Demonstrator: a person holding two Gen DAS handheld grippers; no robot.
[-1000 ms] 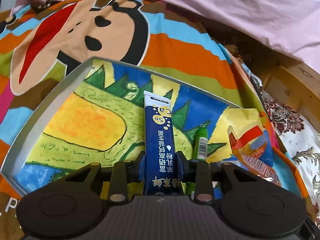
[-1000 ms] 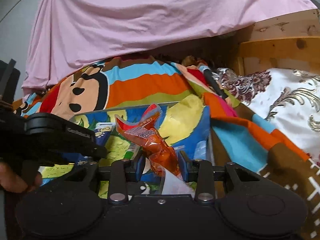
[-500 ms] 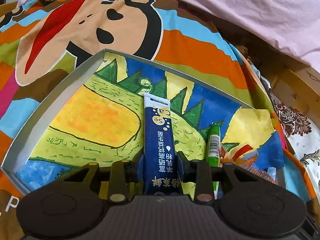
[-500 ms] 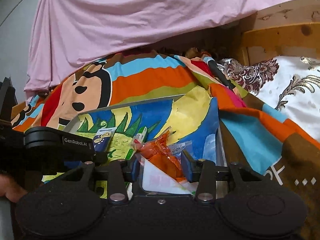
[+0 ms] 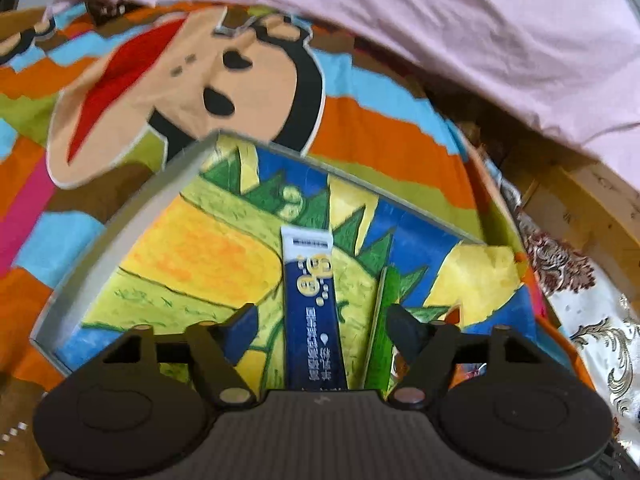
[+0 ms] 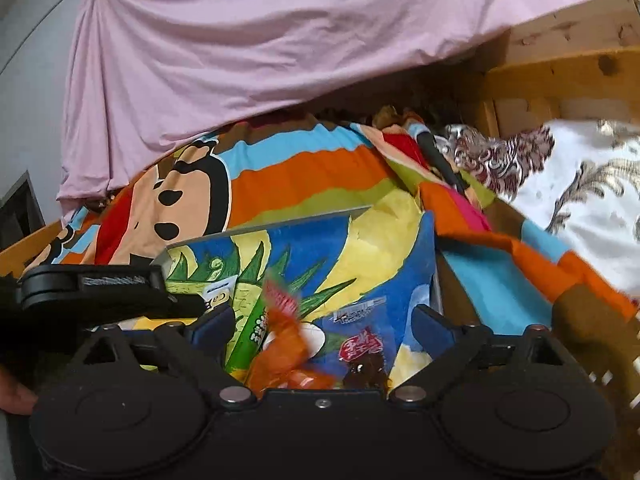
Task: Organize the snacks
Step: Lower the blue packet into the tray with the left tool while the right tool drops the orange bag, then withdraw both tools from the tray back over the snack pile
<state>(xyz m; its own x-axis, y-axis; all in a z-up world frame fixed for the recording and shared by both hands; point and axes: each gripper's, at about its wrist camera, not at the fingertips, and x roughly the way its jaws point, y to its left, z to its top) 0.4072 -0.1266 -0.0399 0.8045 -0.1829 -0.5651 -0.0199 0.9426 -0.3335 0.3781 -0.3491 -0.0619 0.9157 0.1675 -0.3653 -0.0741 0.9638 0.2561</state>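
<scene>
A shallow grey tray (image 5: 120, 236) lined with a bright painted picture lies on the bed. A dark blue stick sachet (image 5: 312, 312) lies flat in it between the fingers of my left gripper (image 5: 322, 320), whose jaws are opening and stand clear of the sachet. A green stick packet (image 5: 382, 328) lies just to its right. In the right wrist view my right gripper (image 6: 322, 322) is opening too, and the orange snack packet (image 6: 286, 354) rests loose in the tray (image 6: 260, 230) between its jaws. A small clear packet with a red label (image 6: 362, 350) lies beside it.
The tray sits on a striped cartoon monkey blanket (image 5: 224, 80). A pink sheet (image 6: 280, 48) hangs behind. Wooden bed boards (image 6: 560, 72) and a white floral cover (image 6: 580, 200) lie to the right. The left gripper's body (image 6: 96, 292) and a person's hand (image 6: 16, 396) are at the right view's left edge.
Both grippers have let go. The left one opened off the blue sachet and drew back slightly. The right one lowered the orange packet into the tray and opened wide.
</scene>
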